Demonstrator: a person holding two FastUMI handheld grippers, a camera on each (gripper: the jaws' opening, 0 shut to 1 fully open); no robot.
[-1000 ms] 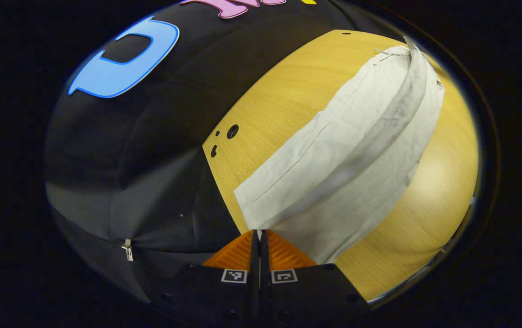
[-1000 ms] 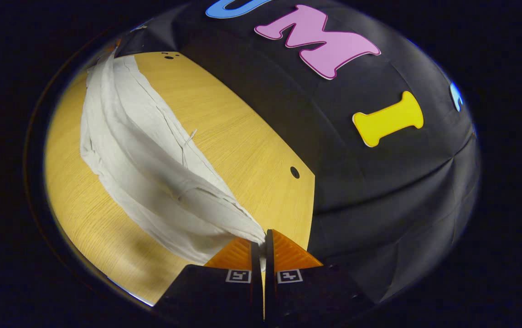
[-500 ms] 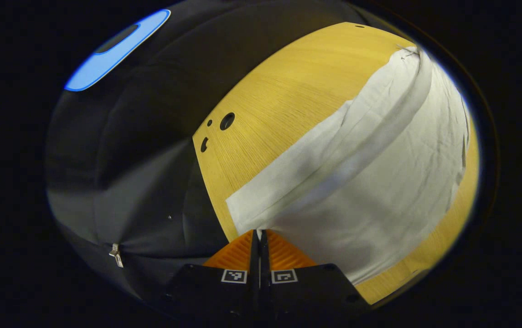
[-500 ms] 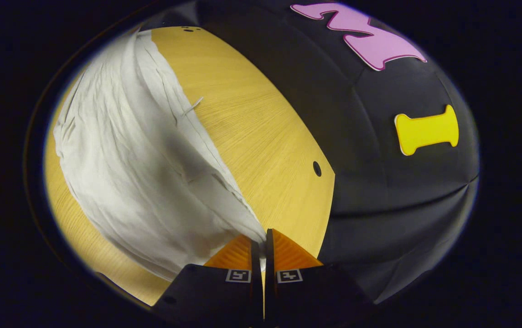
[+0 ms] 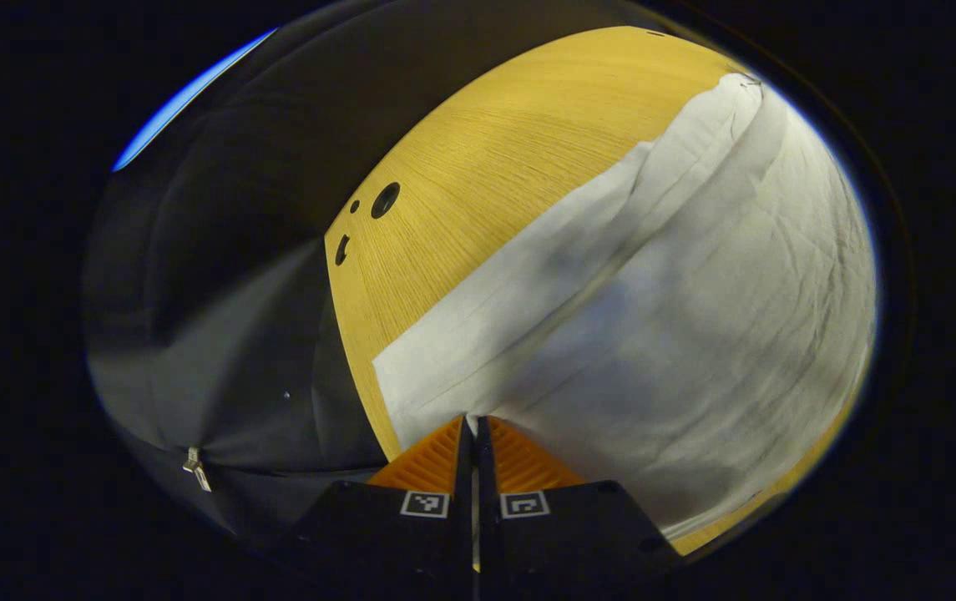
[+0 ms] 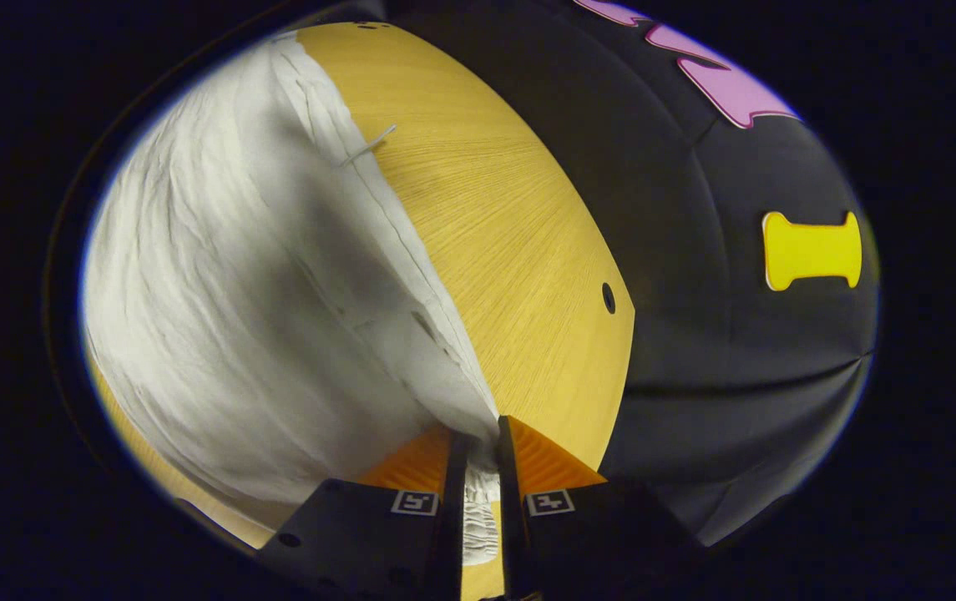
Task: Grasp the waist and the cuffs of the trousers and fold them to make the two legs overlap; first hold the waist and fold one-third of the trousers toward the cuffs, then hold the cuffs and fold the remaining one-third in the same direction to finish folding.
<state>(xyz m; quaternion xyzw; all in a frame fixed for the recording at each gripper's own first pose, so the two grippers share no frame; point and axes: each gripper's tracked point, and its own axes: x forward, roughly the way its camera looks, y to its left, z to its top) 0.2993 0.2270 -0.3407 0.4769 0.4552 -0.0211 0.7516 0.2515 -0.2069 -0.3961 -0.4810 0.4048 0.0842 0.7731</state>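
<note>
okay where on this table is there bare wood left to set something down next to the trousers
Bare table lies between the trousers' long edge and the black cloth wall, past the drilled holes in the left gripper view; the same strip shows in the right gripper view. Near both sets of jaws, cloth crowds the wood.

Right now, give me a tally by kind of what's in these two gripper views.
Pale off-white fabric trousers: 1
Yellow wood-grain table: 1
Grippers: 2, left gripper and right gripper, each with trouser fabric between its fingers
Total: 4
</note>
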